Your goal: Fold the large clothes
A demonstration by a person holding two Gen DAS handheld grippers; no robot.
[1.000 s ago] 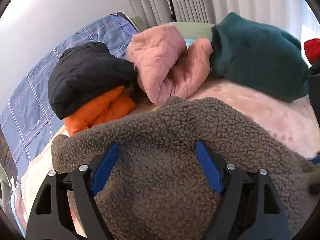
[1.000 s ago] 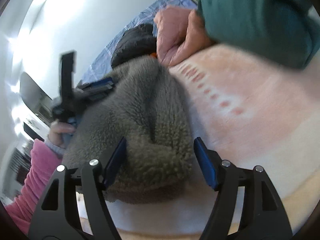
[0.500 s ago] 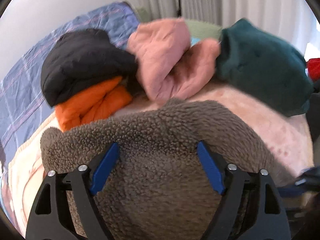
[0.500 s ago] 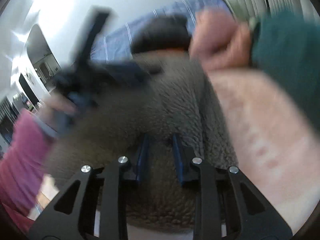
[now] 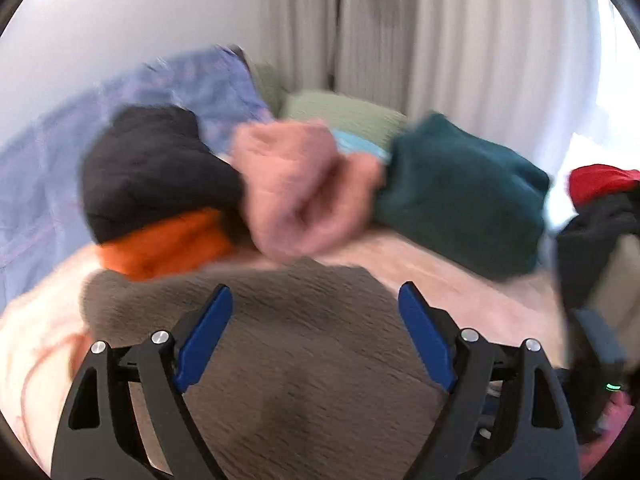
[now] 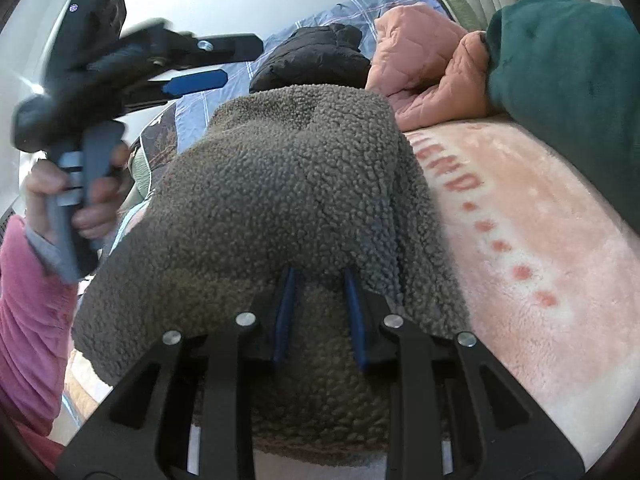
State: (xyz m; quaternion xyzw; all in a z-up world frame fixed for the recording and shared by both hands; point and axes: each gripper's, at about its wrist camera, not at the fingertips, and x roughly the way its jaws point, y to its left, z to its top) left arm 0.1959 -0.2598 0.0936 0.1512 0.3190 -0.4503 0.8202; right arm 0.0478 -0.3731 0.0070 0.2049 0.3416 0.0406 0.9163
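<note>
A grey-brown fleece garment [image 6: 288,184] lies bunched on a pink blanket [image 6: 540,248] on a bed. My right gripper [image 6: 320,280] is shut on a fold of the fleece at its near edge. My left gripper [image 5: 316,304] is open and empty, held above the fleece [image 5: 304,360] without touching it. It also shows in the right wrist view [image 6: 192,64], raised at the upper left in a hand. The left wrist view is blurred.
Folded clothes are piled at the far side of the bed: a black jacket [image 6: 312,56] over an orange one [image 5: 168,244], a pink quilted jacket [image 6: 424,68], a dark green fleece [image 6: 568,64]. A blue checked cover [image 5: 184,84] and curtains [image 5: 440,32] lie behind. Red and dark clothes [image 5: 596,200] sit at the right.
My right gripper has closed on the fleece's near fold. My left gripper has lifted up off the fleece and stayed open.
</note>
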